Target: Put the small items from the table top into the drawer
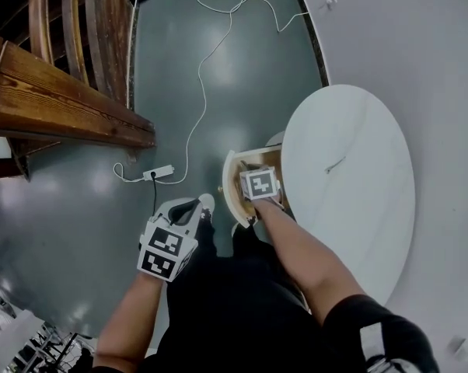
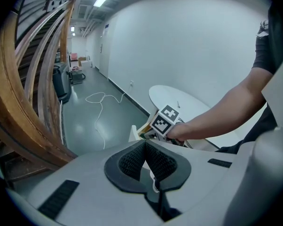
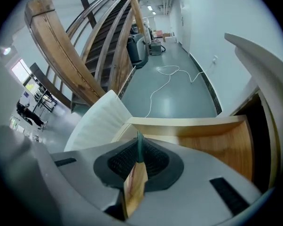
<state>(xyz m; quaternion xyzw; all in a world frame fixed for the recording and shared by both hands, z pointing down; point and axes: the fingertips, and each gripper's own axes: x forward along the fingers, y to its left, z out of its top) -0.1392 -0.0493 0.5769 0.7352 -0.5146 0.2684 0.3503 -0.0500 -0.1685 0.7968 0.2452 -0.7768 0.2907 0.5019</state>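
Note:
The white oval table (image 1: pixel 358 208) has its drawer (image 1: pixel 231 179) pulled out at the left, with a white front and a wooden inside. My right gripper (image 1: pixel 257 179) hangs over the drawer and points down into it. In the right gripper view the gripper (image 3: pixel 138 147) is shut on a thin wooden stick with a green tip (image 3: pixel 134 182), above the drawer's wooden bottom (image 3: pixel 212 145). My left gripper (image 1: pixel 203 204) is over the floor left of the drawer; its jaws (image 2: pixel 145 145) stand shut with nothing held. One small thin item (image 1: pixel 333 164) lies on the table top.
A wooden staircase (image 1: pixel 63 76) fills the upper left. A white cable (image 1: pixel 211 68) runs across the grey floor to a power strip (image 1: pixel 158 173) just left of the drawer. A white wall (image 1: pixel 420 37) stands behind the table.

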